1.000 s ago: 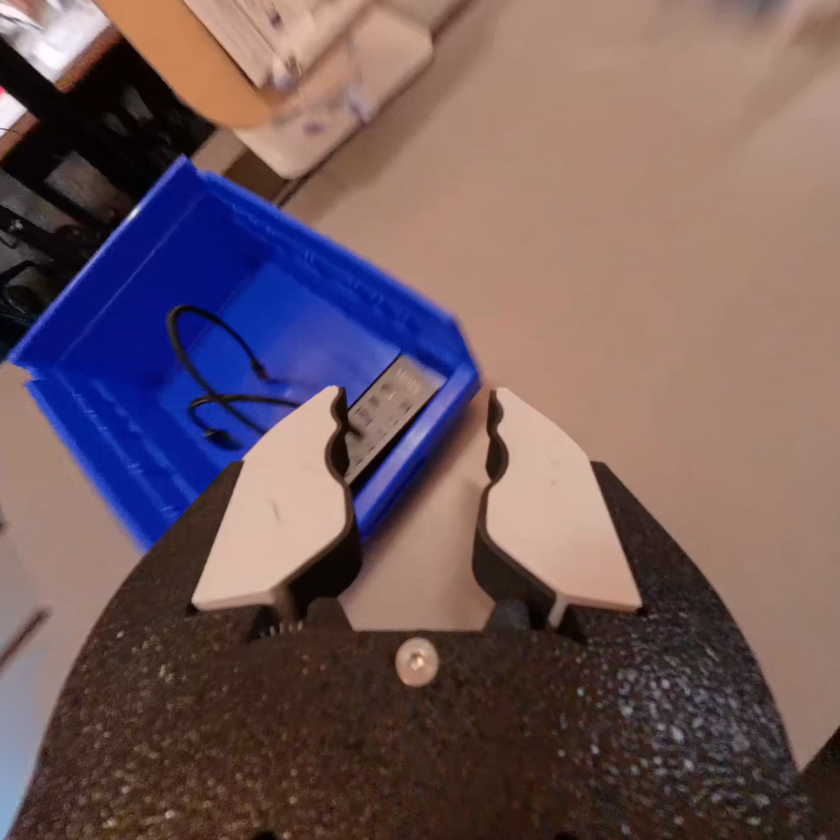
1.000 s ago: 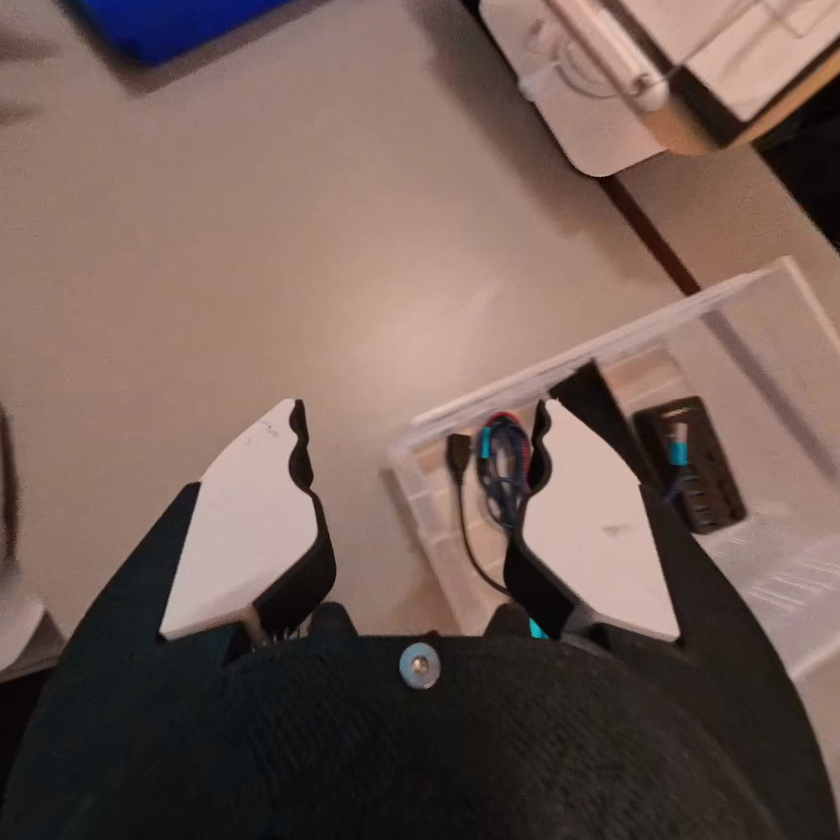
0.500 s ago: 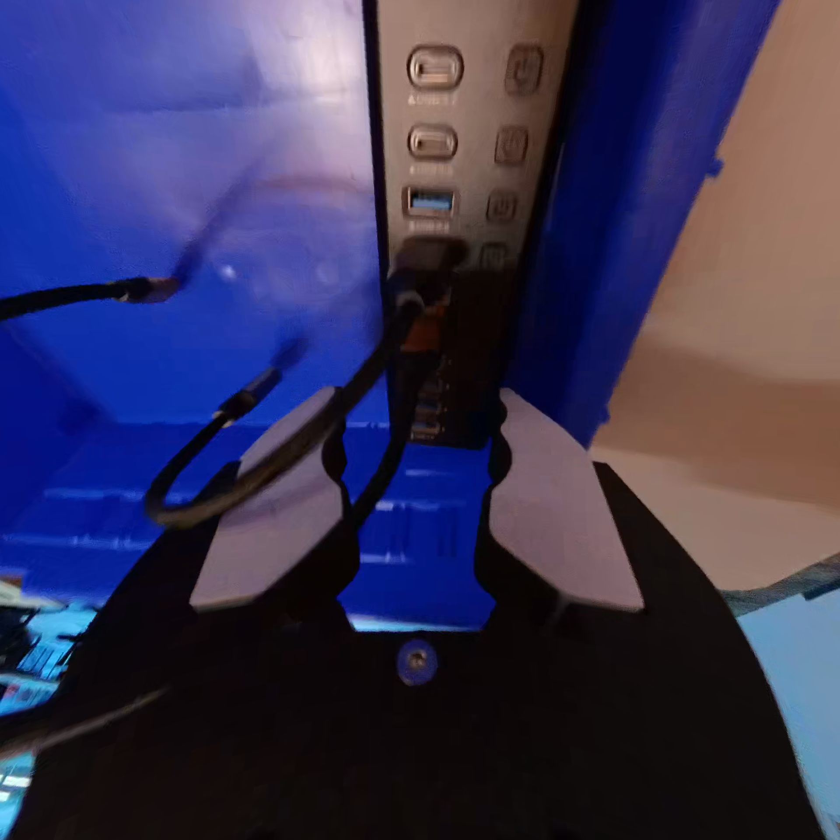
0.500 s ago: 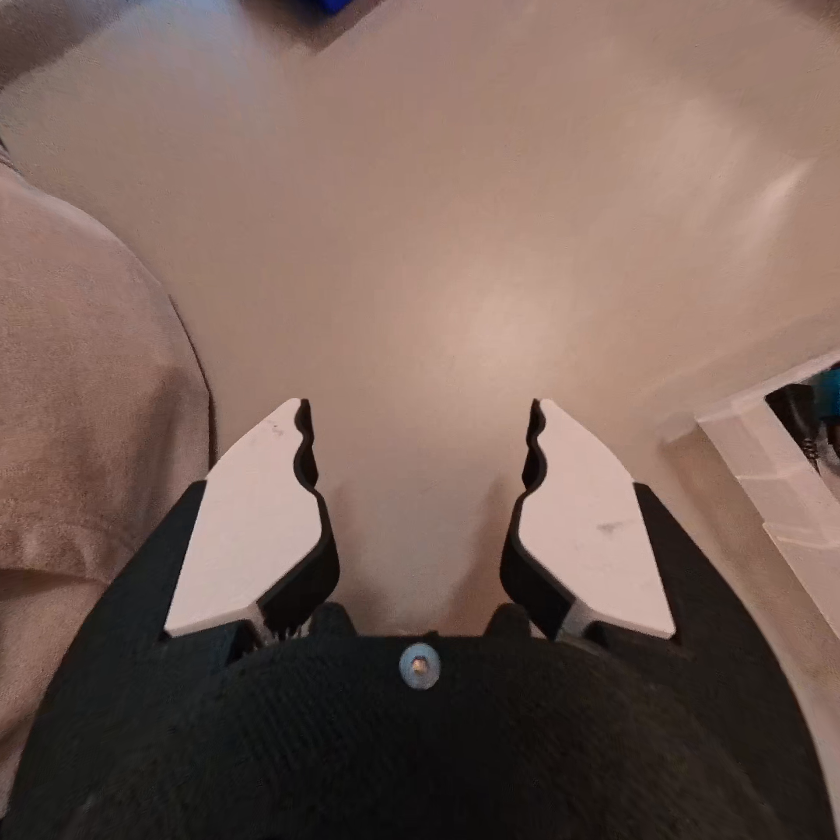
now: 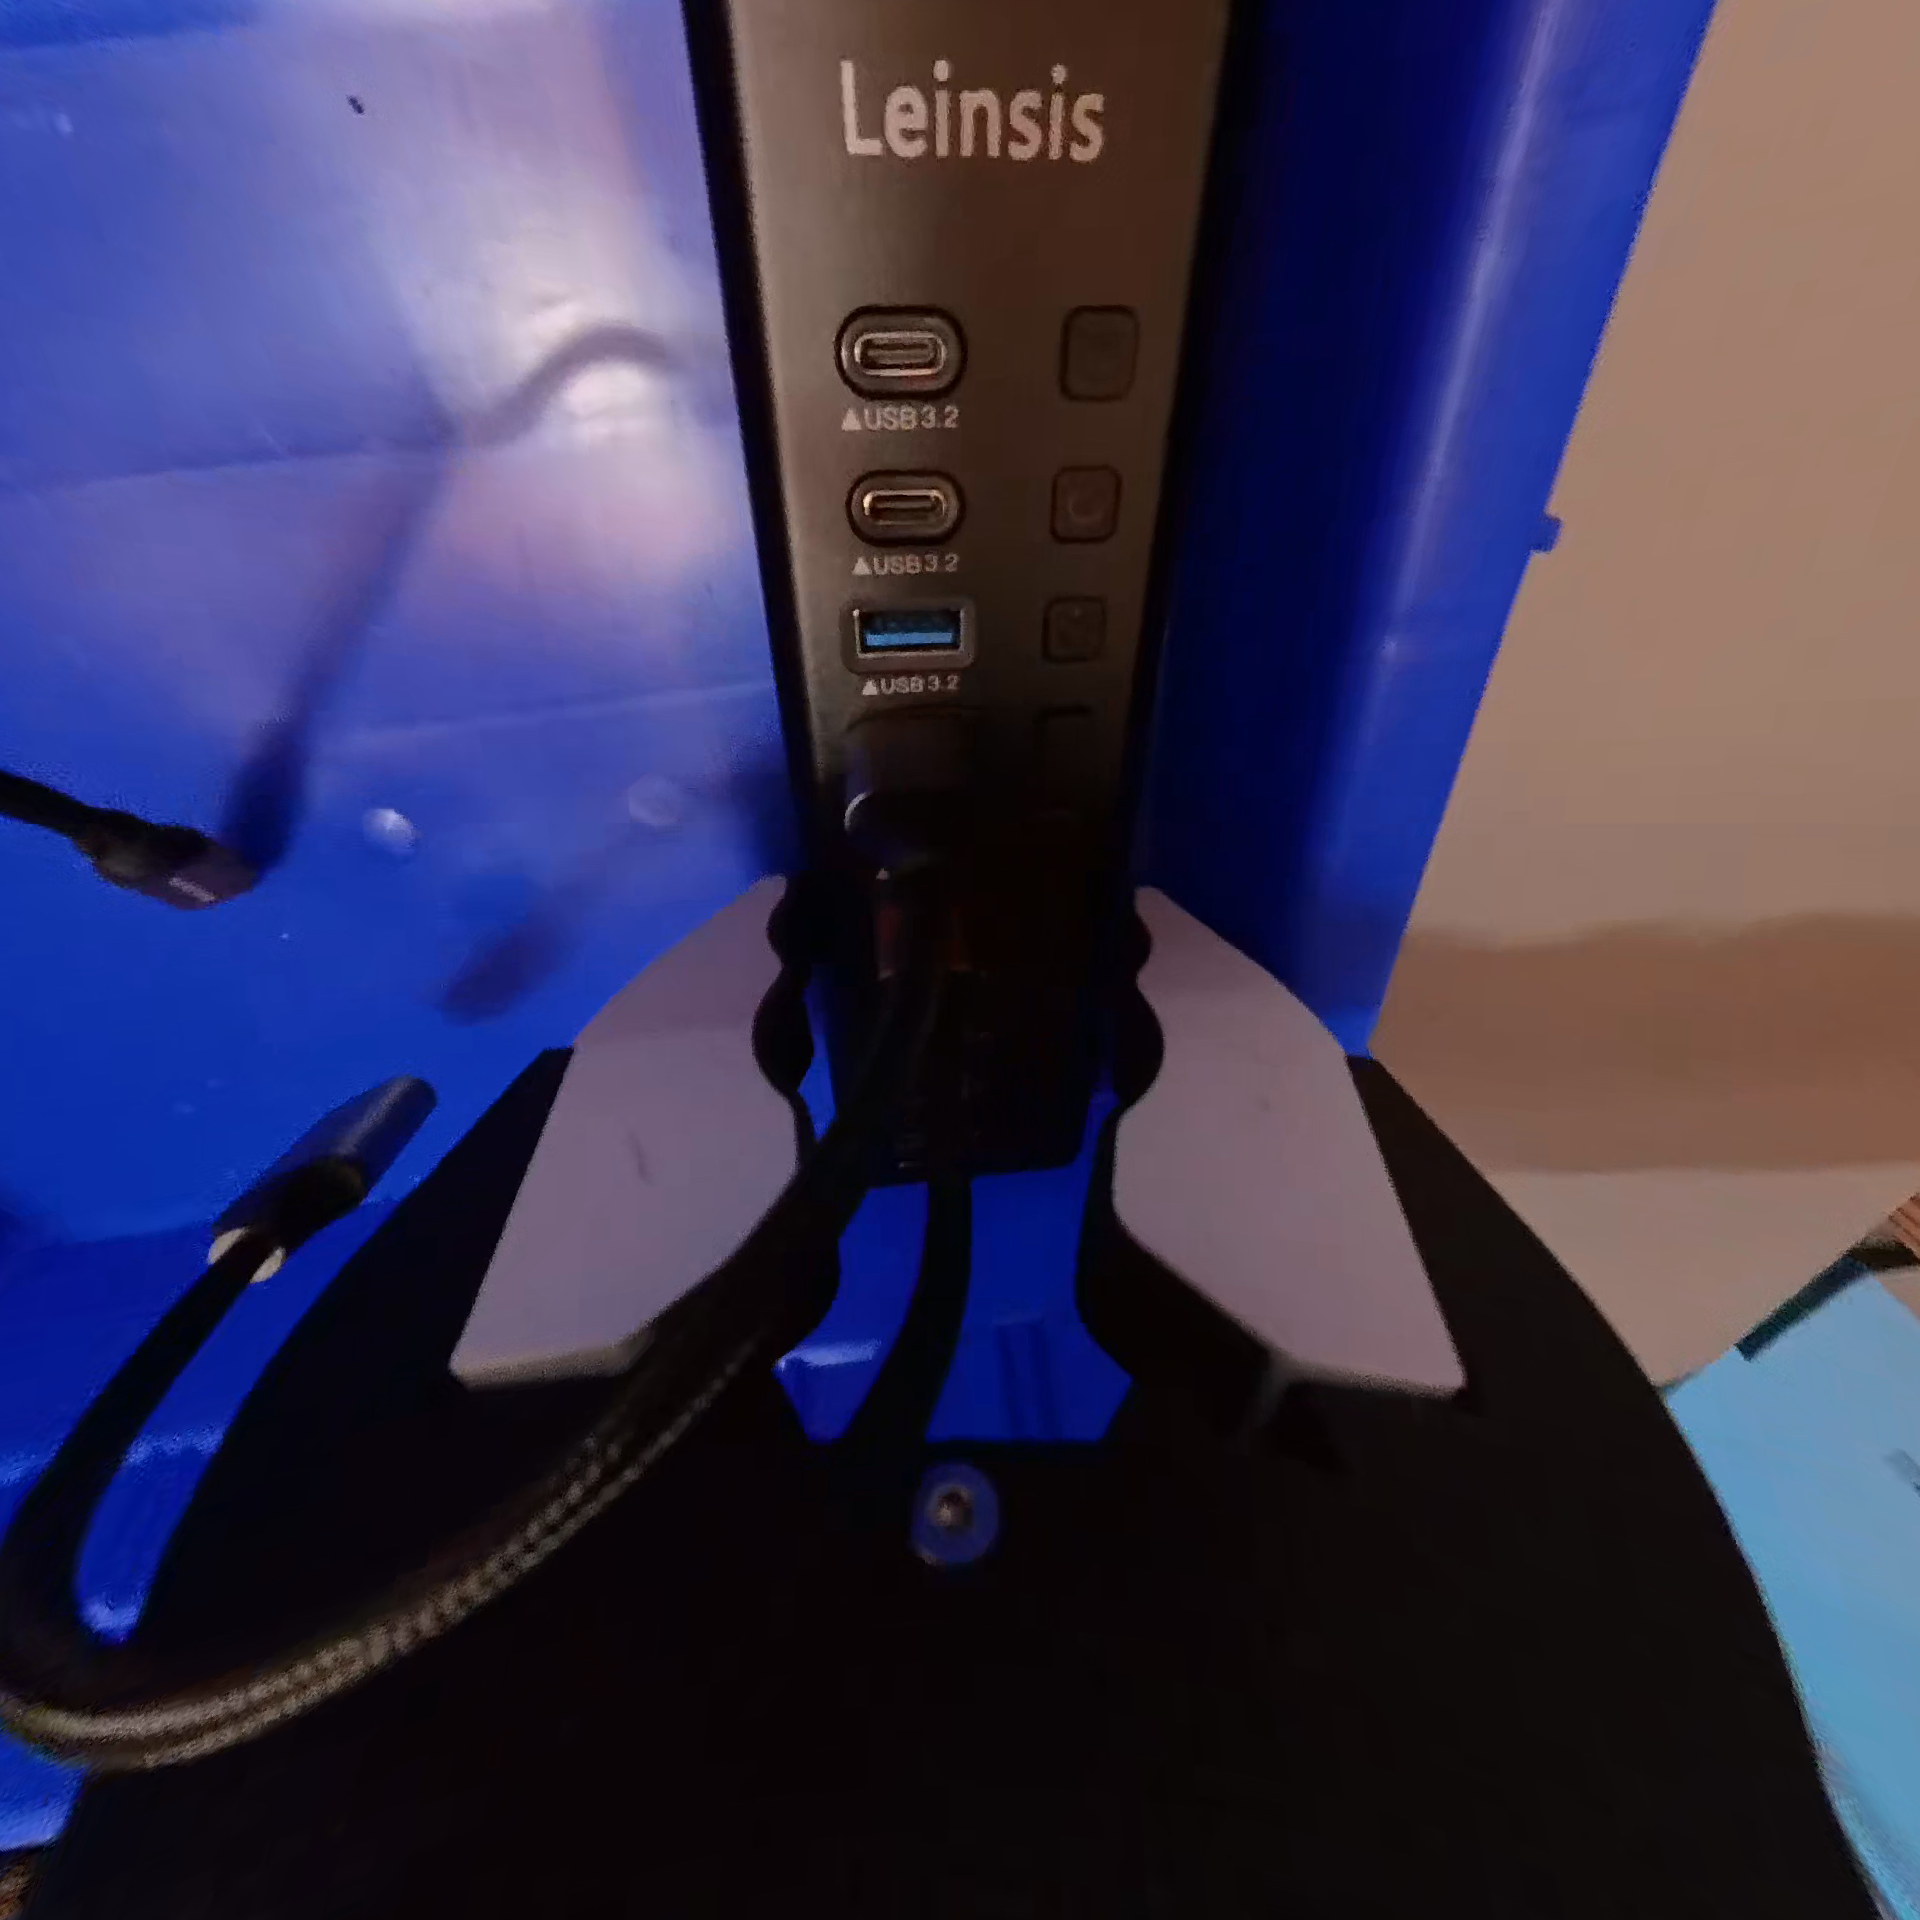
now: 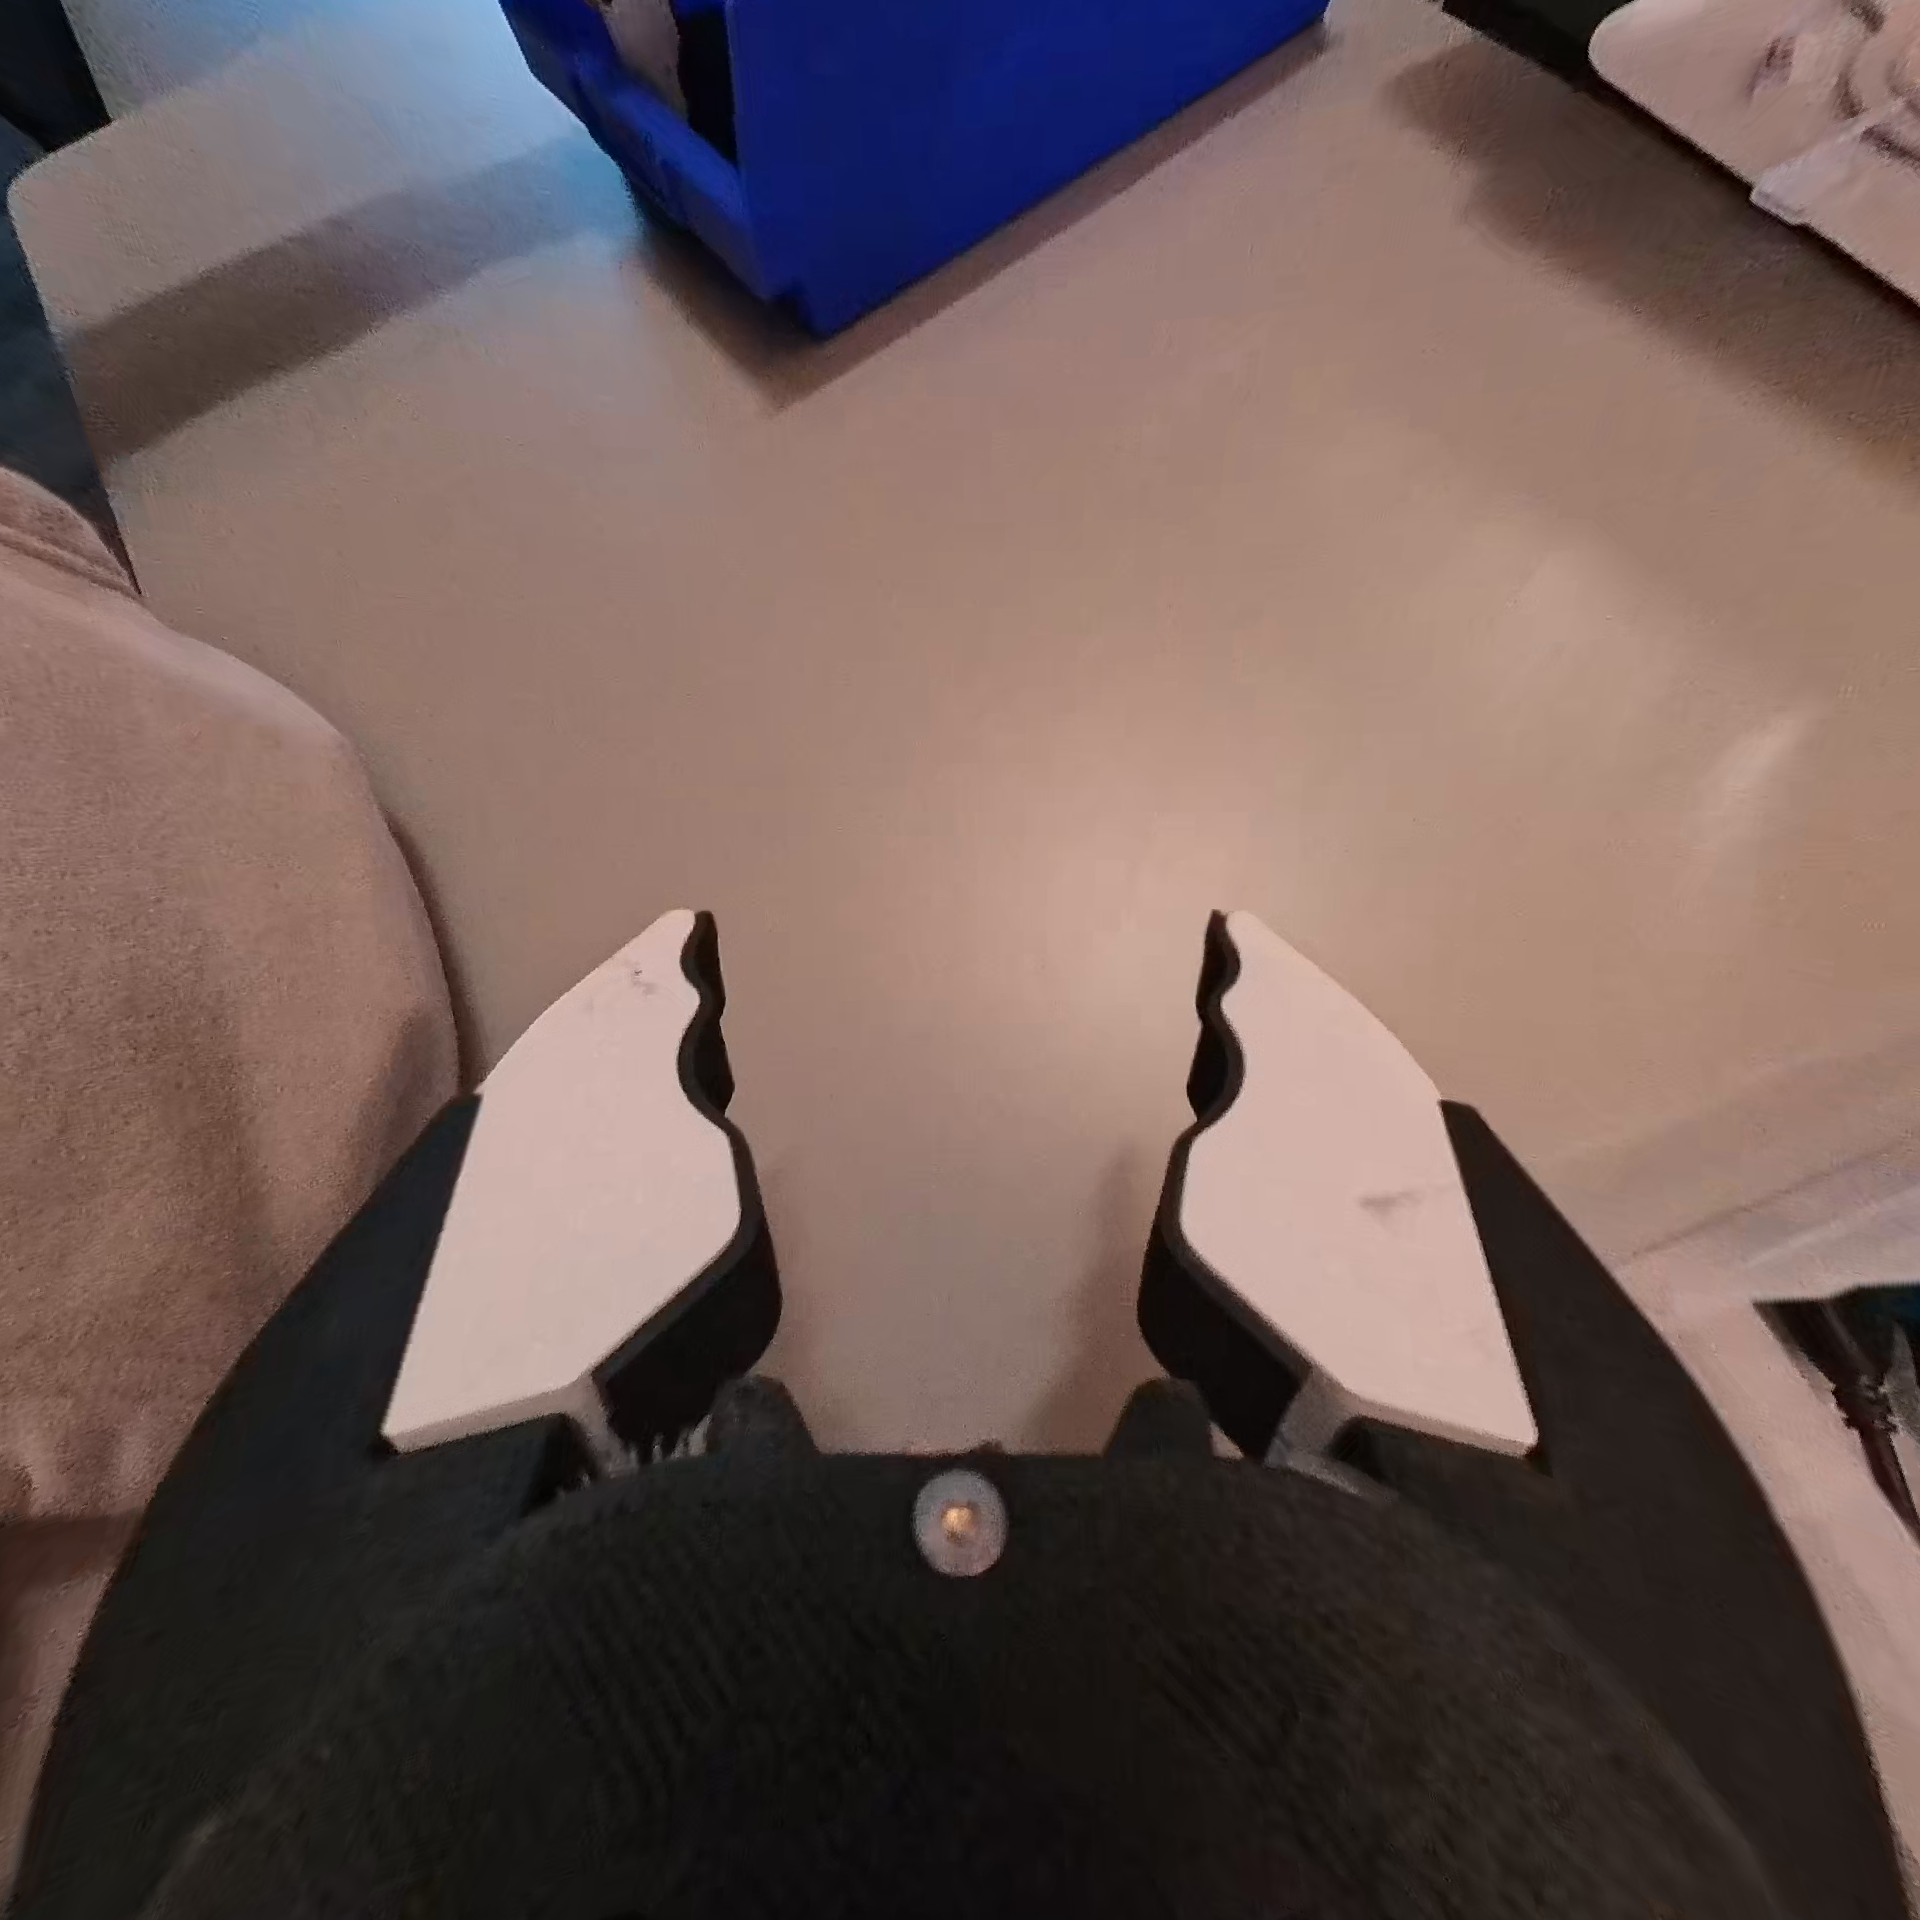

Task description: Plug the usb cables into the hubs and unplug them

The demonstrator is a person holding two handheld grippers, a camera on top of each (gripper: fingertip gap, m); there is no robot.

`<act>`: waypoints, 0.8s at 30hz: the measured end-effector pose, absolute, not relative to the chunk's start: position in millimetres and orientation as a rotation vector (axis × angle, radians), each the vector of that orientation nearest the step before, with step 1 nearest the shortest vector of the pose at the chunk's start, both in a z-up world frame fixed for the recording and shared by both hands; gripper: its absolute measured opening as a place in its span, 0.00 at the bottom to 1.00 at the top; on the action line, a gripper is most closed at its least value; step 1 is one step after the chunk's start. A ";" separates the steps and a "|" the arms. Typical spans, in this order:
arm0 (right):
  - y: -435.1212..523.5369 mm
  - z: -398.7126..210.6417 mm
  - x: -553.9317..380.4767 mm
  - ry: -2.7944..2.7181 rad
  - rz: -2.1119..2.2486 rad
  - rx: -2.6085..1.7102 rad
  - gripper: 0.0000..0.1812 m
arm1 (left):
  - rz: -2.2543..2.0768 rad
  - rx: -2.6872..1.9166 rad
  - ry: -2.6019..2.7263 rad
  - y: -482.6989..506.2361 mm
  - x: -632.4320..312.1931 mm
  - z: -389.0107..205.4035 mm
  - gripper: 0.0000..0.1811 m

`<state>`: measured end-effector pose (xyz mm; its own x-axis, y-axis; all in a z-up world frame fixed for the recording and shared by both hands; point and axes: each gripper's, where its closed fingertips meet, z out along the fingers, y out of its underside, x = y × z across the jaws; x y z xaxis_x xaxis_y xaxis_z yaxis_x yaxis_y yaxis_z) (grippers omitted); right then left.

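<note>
The fingers of the left gripper (image 5: pixel 956 904) stand moderately apart, one on each side of the near end of the dark hub (image 5: pixel 977 499), and they hold nothing; whether the pads already touch the hub's sides I cannot tell. The hub lies inside the blue bin (image 5: pixel 364 468), against its wall at 3 o'clock, and runs from the fingers toward 12 o'clock. A black plug (image 5: pixel 894 790) sits in one port of the hub just beyond the fingertips, and its braided cable (image 5: pixel 499 1558) passes between the fingers and curves away toward 8 o'clock. Two free cable ends (image 5: pixel 166 862) lie on the bin floor at 9 o'clock.

The fingers of the right gripper (image 6: pixel 956 935) are wide open and empty above the bare table (image 6: pixel 1039 623), with the bin far away at 12 o'clock and a clear box (image 6: pixel 1787 1257) at 4 o'clock.

In my judgement, the hub is light and would slide or lift if one only pulls the plug, so it needs holding on its stiff sides. The cable is soft and gives no good grip; the hard plug body is the better place to take hold.
</note>
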<state>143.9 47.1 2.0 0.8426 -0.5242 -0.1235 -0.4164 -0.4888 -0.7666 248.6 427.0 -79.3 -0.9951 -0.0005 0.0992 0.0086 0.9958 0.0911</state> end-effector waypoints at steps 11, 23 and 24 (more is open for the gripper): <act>111.7 36.7 166.5 0.529 -0.162 -1.955 0.48 | 0.141 0.238 -3.517 413.3 283.7 2.8 0.30; 186.8 109.4 209.6 0.671 0.135 -1.439 0.40 | 1.137 0.040 -3.718 301.7 229.8 136.4 0.30; 194.8 120.0 211.0 0.676 0.216 -1.353 0.41 | 1.303 0.049 -3.630 284.5 219.7 136.8 0.30</act>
<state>211.0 194.8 120.0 0.7934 -0.2335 -0.5621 -0.5165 0.2304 -0.8247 219.7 284.5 136.8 -0.7545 -0.2429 -0.6097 0.2005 0.7993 -0.5665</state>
